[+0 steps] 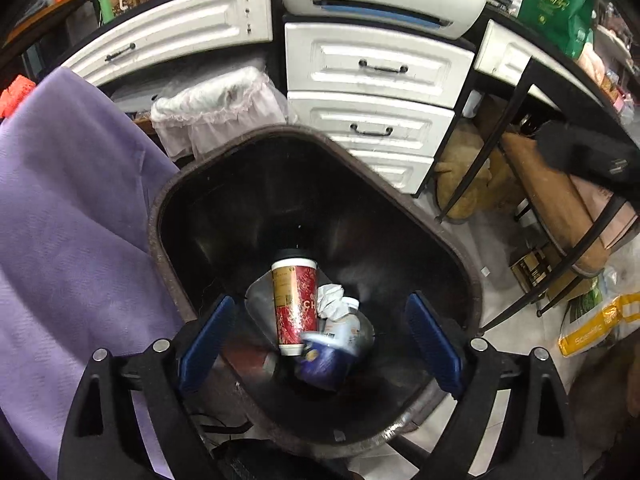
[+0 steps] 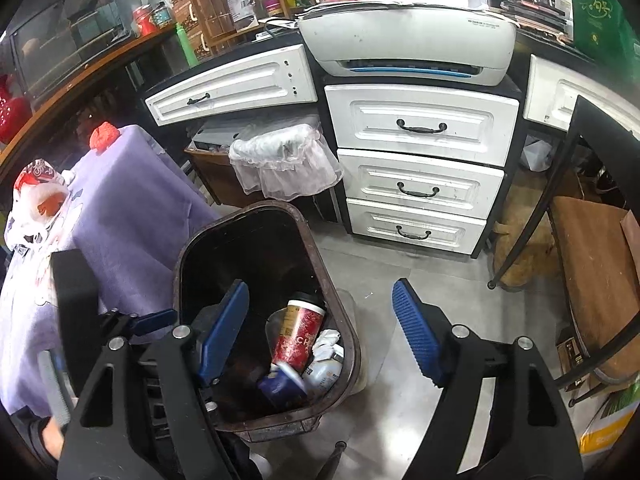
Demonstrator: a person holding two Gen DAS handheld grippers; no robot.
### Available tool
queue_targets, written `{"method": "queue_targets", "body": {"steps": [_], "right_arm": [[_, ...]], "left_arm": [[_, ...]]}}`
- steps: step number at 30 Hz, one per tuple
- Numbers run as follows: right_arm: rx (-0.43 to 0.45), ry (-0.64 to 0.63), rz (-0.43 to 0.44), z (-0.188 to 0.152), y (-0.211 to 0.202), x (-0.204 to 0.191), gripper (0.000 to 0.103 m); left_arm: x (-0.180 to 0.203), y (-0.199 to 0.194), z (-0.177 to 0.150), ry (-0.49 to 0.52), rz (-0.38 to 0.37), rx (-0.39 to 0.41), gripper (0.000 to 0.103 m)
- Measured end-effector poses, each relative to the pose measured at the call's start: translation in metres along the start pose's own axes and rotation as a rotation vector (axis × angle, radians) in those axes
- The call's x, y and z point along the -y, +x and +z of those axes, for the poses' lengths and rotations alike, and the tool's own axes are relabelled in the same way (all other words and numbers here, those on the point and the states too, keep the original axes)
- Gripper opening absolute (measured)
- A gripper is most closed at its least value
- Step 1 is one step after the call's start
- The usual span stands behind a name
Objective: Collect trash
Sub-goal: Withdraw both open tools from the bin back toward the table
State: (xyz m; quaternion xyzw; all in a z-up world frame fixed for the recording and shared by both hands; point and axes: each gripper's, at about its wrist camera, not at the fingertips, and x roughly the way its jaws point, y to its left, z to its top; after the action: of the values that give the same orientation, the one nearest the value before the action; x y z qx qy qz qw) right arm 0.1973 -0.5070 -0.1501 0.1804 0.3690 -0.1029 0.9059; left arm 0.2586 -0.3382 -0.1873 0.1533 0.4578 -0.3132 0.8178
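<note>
The left gripper (image 1: pixel 320 340) hangs directly over the dark trash bin (image 1: pixel 160 216), its blue pads spread wide and holding nothing. The right gripper (image 2: pixel 320 332) hovers above the bin's (image 2: pixel 182 264) right rim, likewise spread and empty. At the bottom of the bin lies the trash — a red paper cup (image 1: pixel 294 304) on its side, a crumpled white tissue (image 1: pixel 330 300) against it, and a blue tub (image 1: pixel 322 364). Left of the bin hangs a purple cloth (image 1: pixel 68 216); behind it stands a white drawer unit (image 2: pixel 420 168) with a printer (image 2: pixel 408 40) on top.
</note>
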Motion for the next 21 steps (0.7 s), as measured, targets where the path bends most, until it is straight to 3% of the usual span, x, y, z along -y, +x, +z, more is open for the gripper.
{"method": "queue_targets", "body": {"steps": [7, 14, 17, 21], "right_arm": [[0.001, -0.029, 0.008, 0.004, -0.002, -0.013, 0.074], [0.006, -0.070, 0.036, 0.008, -0.008, -0.032, 0.074], [0.007, -0.088, 0.066, 0.011, -0.012, -0.043, 0.074], [0.010, -0.136, 0.099, 0.015, -0.017, -0.066, 0.076]], "left_arm": [[-0.004, -0.057, 0.002, 0.012, -0.007, 0.112, 0.093], [-0.018, -0.114, 0.004, 0.026, 0.051, 0.217, 0.096], [-0.030, -0.131, 0.004, 0.032, 0.102, 0.245, 0.097], [-0.061, -0.157, 0.008, 0.020, 0.230, 0.286, 0.097]]}}
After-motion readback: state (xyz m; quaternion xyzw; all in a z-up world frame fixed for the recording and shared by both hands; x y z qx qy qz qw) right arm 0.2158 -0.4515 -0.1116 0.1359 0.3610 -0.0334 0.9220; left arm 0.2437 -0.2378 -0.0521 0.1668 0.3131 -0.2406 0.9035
